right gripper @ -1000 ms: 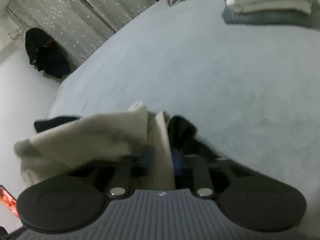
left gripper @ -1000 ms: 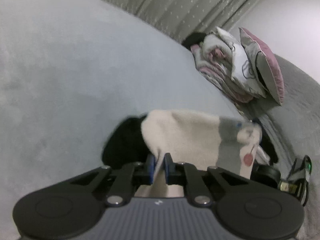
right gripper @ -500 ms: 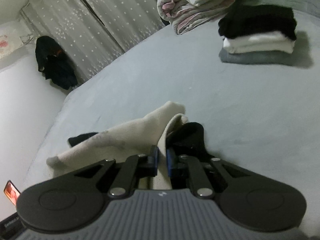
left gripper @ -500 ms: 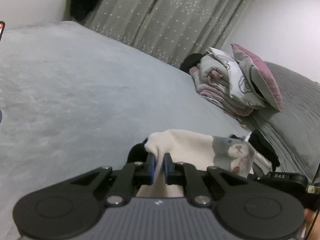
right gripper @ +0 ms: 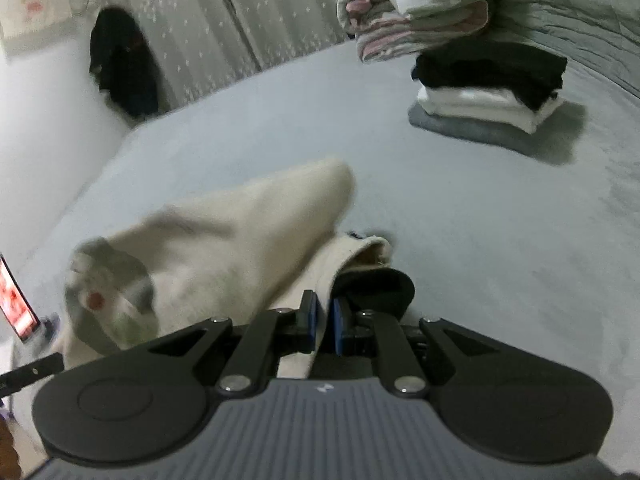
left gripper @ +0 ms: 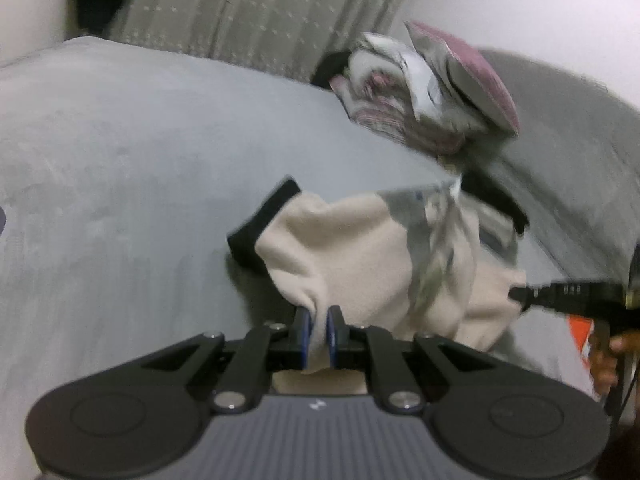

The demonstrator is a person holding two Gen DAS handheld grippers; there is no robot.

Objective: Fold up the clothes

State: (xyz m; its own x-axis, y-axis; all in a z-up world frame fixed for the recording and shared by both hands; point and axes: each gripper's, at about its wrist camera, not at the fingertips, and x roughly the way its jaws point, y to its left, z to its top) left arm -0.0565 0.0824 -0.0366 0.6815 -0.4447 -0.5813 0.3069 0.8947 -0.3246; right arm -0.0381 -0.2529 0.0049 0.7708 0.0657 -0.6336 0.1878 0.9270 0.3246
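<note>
A cream garment [left gripper: 360, 248] with black cuffs and a grey animal print hangs between my two grippers above the grey bed. My left gripper [left gripper: 318, 326] is shut on one edge of the cream cloth. In the right wrist view the same garment [right gripper: 224, 248] stretches away to the left, its grey print with a red dot [right gripper: 108, 292] at the far end. My right gripper [right gripper: 323, 320] is shut on the other edge, beside a black cuff [right gripper: 376, 288]. In the left wrist view the right gripper's black fingers [left gripper: 560, 292] show at the right, held by a hand [left gripper: 604, 360].
A stack of folded clothes [right gripper: 488, 88], black on white on grey, sits on the grey bed [right gripper: 480, 220] at the back right. Rolled bedding and a pink pillow [left gripper: 432, 92] lie by the curtain. A lit phone screen [right gripper: 16, 304] stands at the left edge.
Both grippers have moved across the bed and rolled, carrying the garment; it now hangs more spread out and higher. The folded stack has come fully into the right wrist view.
</note>
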